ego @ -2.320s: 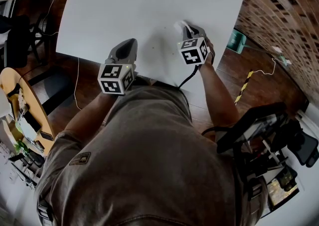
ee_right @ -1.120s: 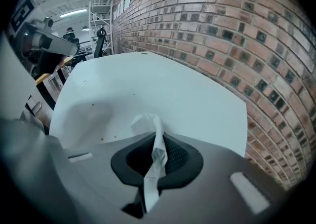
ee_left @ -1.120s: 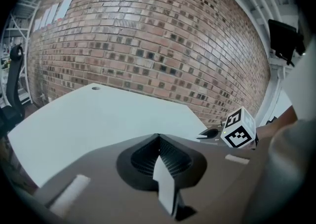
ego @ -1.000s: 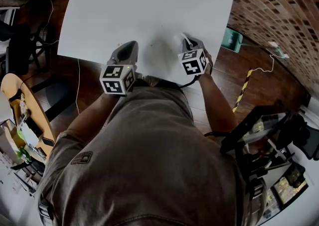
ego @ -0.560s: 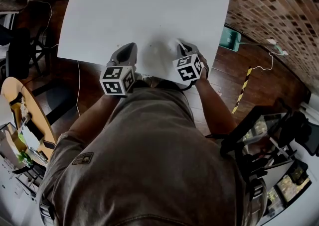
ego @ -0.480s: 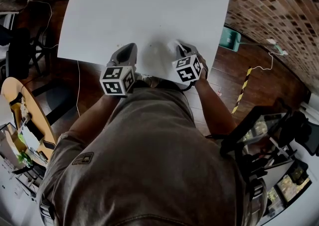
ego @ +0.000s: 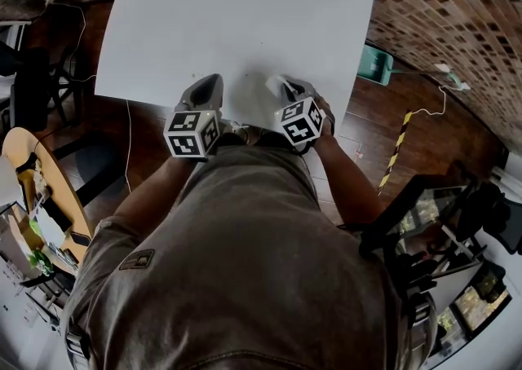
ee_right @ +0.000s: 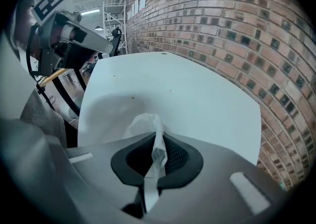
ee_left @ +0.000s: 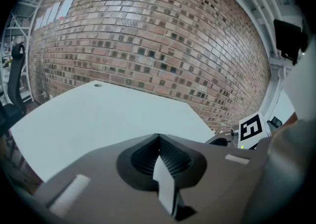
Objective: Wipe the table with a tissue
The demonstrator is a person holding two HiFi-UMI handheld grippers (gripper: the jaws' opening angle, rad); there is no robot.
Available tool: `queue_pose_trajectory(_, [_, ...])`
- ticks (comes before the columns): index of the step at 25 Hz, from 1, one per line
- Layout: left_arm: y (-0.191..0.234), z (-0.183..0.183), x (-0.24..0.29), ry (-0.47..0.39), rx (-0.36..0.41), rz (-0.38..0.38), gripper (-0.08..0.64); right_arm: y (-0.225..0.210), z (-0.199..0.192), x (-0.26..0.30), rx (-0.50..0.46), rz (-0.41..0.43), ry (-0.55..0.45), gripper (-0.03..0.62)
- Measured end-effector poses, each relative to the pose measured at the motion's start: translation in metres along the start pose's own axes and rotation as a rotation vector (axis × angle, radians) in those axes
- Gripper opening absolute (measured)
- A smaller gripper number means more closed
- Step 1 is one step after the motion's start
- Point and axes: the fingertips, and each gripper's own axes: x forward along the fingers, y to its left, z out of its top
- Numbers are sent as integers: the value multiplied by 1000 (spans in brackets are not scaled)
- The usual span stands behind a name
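The right tool [ee_right: 157,145] is clamped on a white tissue [ee_right: 146,121]. A thin fold is pinched between its jaws. The crumpled bulk sticks out past the tips at 12 o'clock and lies on the white counter [ee_right: 207,99], close to the near edge.

In the head view this tool [ego: 281,87] leans toward 11 o'clock, with the tissue [ego: 273,81] at its tip. Just beside it, at its 9 o'clock, the left tool [ego: 207,88] points to 12 o'clock over the same edge. Its jaws are pressed together with nothing between them.

Beyond the tissue, a few small specks [ee_right: 132,98] dot the counter. Farther off, at 2 o'clock, a green object [ego: 376,63] lies on the wooden floor [ego: 424,116].
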Motion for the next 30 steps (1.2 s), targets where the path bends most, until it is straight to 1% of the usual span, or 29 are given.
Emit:
queue_pose_trajectory(4, [2, -2, -1, 3, 6, 12, 2, 5, 1, 1, -13, 12, -1, 23])
queue_pose_trajectory(7, [3, -1, -5, 2, 9, 30, 2, 2, 5, -1, 9, 20, -22, 23])
queue_pose_trajectory(12, [12, 7, -11, -4, 13, 74, 2, -21, 28, 2, 73, 1, -87, 23])
queue_pose_trajectory(16, [24, 16, -12, -25, 4, 98, 2, -48, 50, 7, 122, -34, -122, 23])
queue_pose_trajectory(20, [42, 26, -9, -38, 7, 79, 2, -71, 65, 9, 168, -93, -127, 23])
queue_pose_trajectory(25, [73, 36, -7, -37, -1, 34, 2, -83, 76, 14, 210, -162, -87, 23])
queue_pose_trajectory(27, [88, 38, -7, -40, -15, 28, 2, -84, 83, 19, 215, -176, -74, 23])
queue_pose_trajectory(30, [105, 39, -6, -36, -43, 27, 2, -87, 89, 29, 197, -189, -44, 23])
